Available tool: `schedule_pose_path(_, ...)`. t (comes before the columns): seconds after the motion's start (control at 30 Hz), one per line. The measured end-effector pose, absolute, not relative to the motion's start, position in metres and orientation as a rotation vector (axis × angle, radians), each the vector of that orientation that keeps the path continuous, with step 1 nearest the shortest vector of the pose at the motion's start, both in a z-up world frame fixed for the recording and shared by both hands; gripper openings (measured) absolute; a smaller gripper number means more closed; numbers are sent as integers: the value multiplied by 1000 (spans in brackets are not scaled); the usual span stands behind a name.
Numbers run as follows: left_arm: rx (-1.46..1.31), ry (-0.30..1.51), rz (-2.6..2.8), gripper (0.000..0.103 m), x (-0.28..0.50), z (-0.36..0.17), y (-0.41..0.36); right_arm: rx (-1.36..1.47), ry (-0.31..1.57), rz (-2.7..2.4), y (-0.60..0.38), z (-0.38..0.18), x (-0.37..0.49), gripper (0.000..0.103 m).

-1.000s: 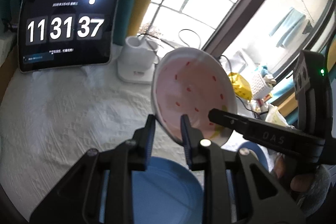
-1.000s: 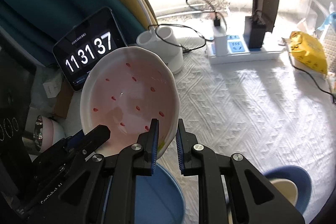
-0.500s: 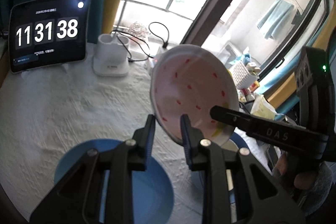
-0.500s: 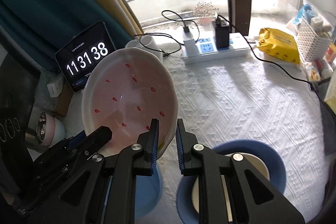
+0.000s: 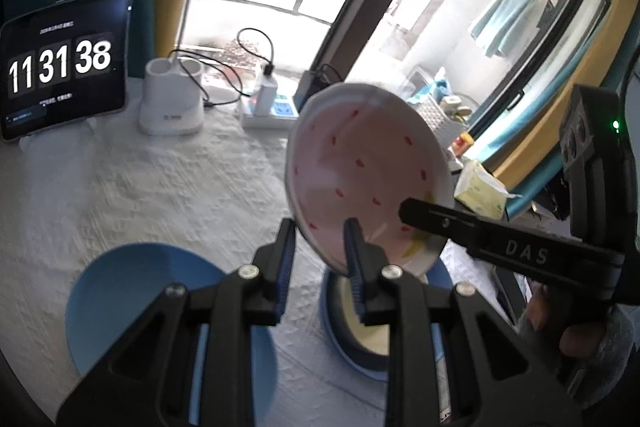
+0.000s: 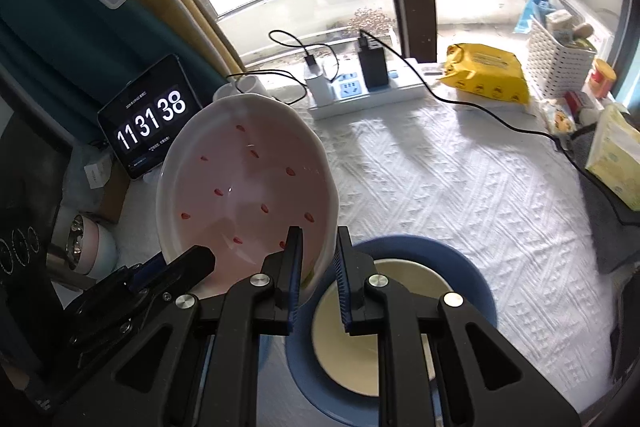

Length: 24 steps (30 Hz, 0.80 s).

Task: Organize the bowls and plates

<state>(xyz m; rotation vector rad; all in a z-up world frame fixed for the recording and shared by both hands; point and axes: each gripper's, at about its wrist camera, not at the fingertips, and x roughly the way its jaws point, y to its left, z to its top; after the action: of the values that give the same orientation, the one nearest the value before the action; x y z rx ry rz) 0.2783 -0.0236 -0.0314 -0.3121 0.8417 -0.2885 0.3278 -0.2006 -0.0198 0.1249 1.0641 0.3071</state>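
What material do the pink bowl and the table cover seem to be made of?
Pink bowl: probably glazed ceramic. It is glossy with a small light glint, a thick white rim and painted red flecks.
Table cover: seemingly woven or quilted white fabric, matte, with a raised zigzag texture.

The pink bowl (image 6: 244,187) looked glossy, glazed ceramic; the blue plate (image 5: 132,291) smooth and matt; the tablecloth (image 6: 460,187) was white, rough, woven cloth; both grippers' fingers (image 6: 294,267) were matt black plastic with shiny metal screws.
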Motion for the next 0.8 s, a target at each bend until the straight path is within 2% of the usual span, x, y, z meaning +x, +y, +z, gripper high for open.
schedule_pose_path(0.47, -262, 871, -337, 25, 264, -37, -55, 128, 1070, 274, -235, -21, 301, 17)
schedule_pose_path(0.8, -233, 918, -357, 25, 258, -55, -74, 125, 1130, 247, -253, -46, 288, 17)
